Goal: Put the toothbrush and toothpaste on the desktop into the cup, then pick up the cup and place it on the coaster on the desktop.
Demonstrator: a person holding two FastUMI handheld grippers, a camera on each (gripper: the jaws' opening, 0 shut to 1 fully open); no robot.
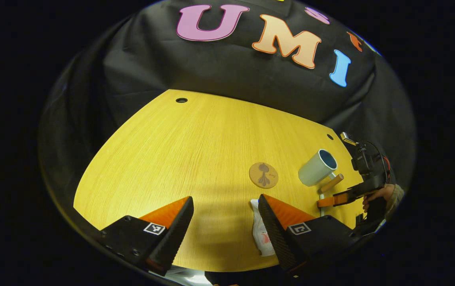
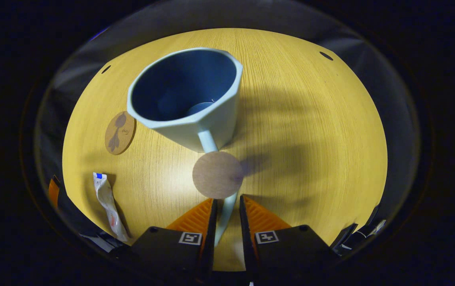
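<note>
Now the right claw (image 2: pixel 227 222) grips the toothbrush (image 2: pixel 222 186) just short of the cup (image 2: pixel 187 99); tip it over the rim squarely. The left claw (image 1: pixel 224 222) hangs released above the toothpaste (image 1: pixel 260 230) on the surface (image 1: pixel 179 159).

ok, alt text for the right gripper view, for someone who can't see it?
The right gripper is closed on the pale stem of a toothbrush, whose round wooden end points toward a light blue cup just ahead on a yellow wooden desk. A round cork coaster lies left of the cup, and a white toothpaste tube lies nearer the camera.
</note>
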